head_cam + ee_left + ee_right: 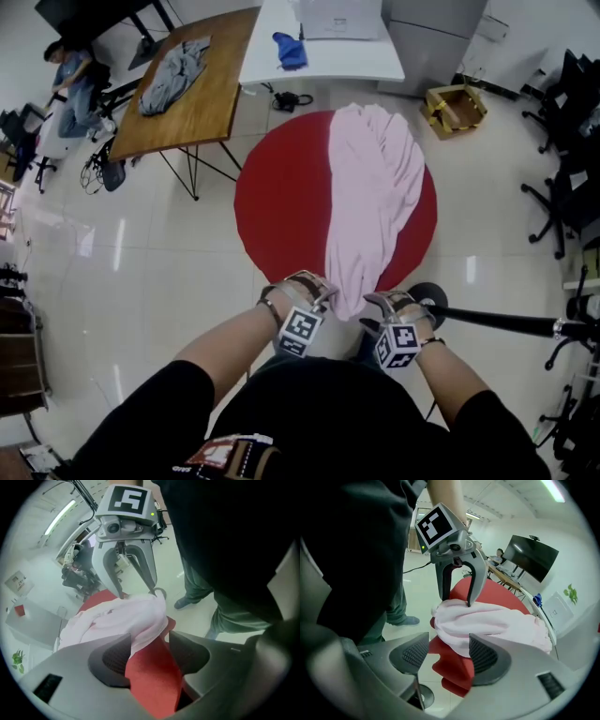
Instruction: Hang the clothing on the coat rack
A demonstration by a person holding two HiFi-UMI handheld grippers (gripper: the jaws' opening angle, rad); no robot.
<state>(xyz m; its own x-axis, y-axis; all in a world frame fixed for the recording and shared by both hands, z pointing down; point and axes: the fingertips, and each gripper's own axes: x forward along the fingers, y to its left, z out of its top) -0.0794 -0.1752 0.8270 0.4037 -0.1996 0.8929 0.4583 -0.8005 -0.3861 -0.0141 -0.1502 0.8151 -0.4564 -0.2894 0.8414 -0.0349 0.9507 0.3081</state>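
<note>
A pink garment (370, 192) lies spread over a round red-covered table (281, 202), its near end bunched at the table's edge. My left gripper (312, 284) and right gripper (386, 302) both hover at that near end, jaws wide. In the left gripper view the left gripper (150, 656) is open, with the garment's edge (126, 616) draped by one pad and not pinched. The right gripper (445, 656) is open just short of the garment (487, 620). The black coat rack pole (506, 323) rises from its round base (428, 298) at my right.
A wooden table (211, 103) at the back left carries a grey garment (173, 73). A white table (323, 61) holds a blue item (291, 52). A cardboard box (455, 108) and office chairs (572, 187) stand right. A seated person (70, 80) is far left.
</note>
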